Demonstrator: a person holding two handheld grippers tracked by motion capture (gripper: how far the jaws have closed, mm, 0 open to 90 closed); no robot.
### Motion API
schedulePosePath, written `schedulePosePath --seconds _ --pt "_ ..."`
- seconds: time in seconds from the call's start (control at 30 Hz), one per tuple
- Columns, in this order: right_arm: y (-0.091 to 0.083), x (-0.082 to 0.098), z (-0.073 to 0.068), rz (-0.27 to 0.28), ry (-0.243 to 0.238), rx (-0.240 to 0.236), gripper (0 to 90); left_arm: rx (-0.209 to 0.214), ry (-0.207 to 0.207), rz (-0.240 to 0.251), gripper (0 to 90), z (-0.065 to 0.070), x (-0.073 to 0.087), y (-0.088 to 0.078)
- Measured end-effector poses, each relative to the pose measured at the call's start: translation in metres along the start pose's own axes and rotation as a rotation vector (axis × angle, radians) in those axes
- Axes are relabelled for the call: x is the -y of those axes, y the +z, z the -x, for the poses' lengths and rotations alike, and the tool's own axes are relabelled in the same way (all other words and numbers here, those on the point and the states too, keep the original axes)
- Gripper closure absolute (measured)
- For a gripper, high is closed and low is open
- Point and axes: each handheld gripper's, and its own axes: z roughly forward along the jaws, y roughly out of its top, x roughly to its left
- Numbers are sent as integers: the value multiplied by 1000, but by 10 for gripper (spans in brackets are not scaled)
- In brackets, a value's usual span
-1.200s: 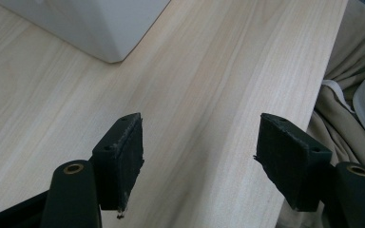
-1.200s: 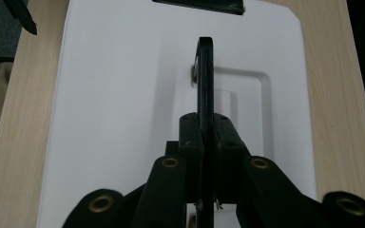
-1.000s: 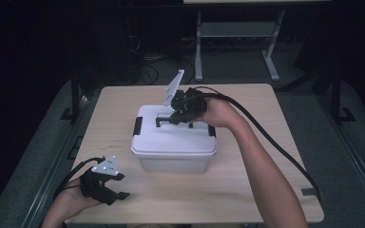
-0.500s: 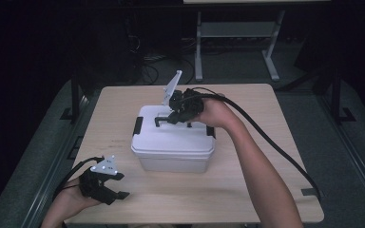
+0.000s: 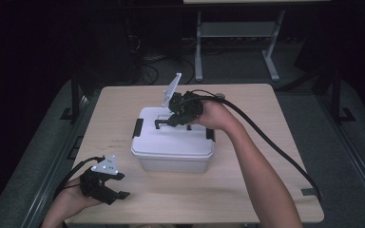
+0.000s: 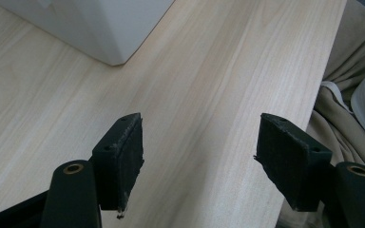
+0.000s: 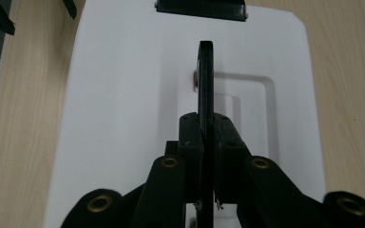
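A white lidded box (image 5: 171, 148) stands mid-table, a black latch (image 5: 138, 128) on each end. Its black handle (image 5: 161, 124) is swung up from the lid. My right gripper (image 5: 175, 118) is above the lid and shut on that handle. In the right gripper view both jaws of the right gripper (image 7: 205, 137) press flat against the thin handle (image 7: 205, 71), over the white lid (image 7: 123, 95). My left gripper (image 5: 118, 186) rests low at the table's front left, open. In the left gripper view, bare wood shows between the left gripper's (image 6: 199, 152) pads, with the box corner (image 6: 90, 23) ahead.
The wooden table (image 5: 266, 156) has bare room to the right of the box and along the front. A thick cable (image 5: 271, 142) trails from the right gripper across the right side. Beige cloth (image 6: 351, 95) hangs past the near table edge. A metal stand (image 5: 237, 28) is behind the table.
The right hand has shifted very slightly over the lid while still holding the handle. The left gripper has stayed where it was, open.
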Motion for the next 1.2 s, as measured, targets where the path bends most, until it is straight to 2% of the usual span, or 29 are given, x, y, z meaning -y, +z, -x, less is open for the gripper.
schedulePosePath --seconds 0.2,0.4,0.77,1.2 --pt "-4 7 0 29 22 -6 810 -3 1 0 323 0 -1 0" --pt "-10 8 0 36 35 -9 777 -2 4 -4 321 -1 0 0" --pt "-11 7 -5 44 44 -34 721 -8 2 3 320 0 1 -3" --pt "-19 8 -9 54 51 -32 696 -10 -4 4 319 -2 2 -3"
